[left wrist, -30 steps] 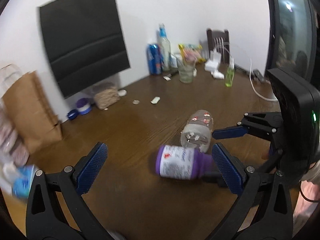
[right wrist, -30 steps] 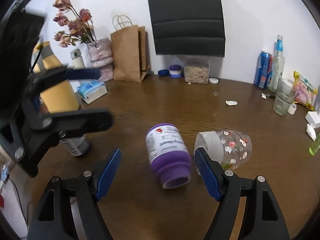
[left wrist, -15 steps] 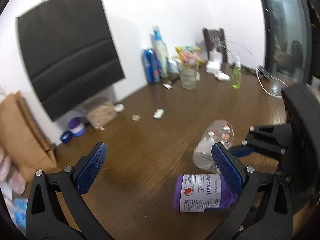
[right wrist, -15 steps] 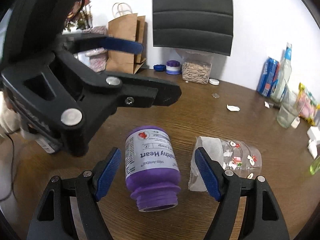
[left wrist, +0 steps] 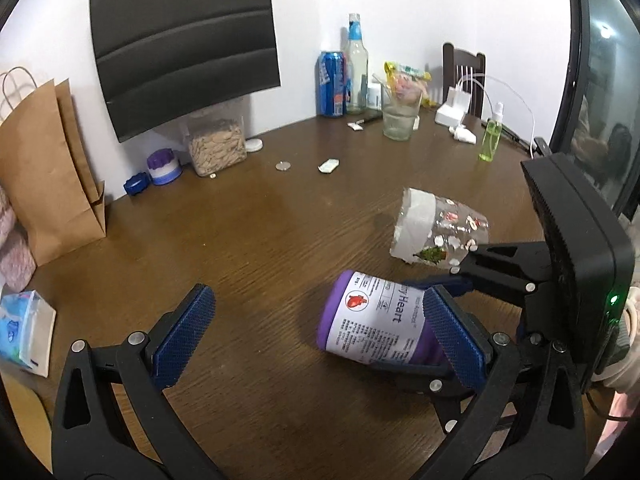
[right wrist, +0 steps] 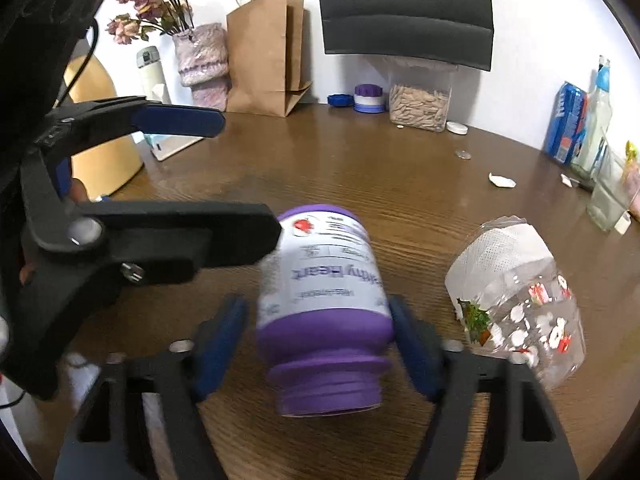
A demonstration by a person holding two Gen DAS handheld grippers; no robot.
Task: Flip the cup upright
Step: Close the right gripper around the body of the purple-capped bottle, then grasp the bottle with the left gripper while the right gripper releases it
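A clear plastic cup (left wrist: 438, 230) with printed decals and white paper inside lies on its side on the brown table; it also shows in the right wrist view (right wrist: 516, 304). A purple bottle (left wrist: 376, 324) with a white label lies on its side beside it. My right gripper (right wrist: 320, 340) is open, its jaws on either side of the purple bottle (right wrist: 320, 304), the right pad close to it. My left gripper (left wrist: 316, 332) is open and empty, its right finger over the bottle.
Along the wall stand a brown paper bag (left wrist: 48, 168), a seed jar (left wrist: 216, 146), a blue can (left wrist: 332, 82), a glass bottle (left wrist: 357, 66), and a drinking glass (left wrist: 400, 118). A tissue pack (left wrist: 24, 330) lies at left. Dried flowers in a vase (right wrist: 202, 56) stand at far left.
My right gripper has moved forward so its jaws now straddle the purple bottle. My left gripper has shifted; the bottle and cup sit closer to its right finger.
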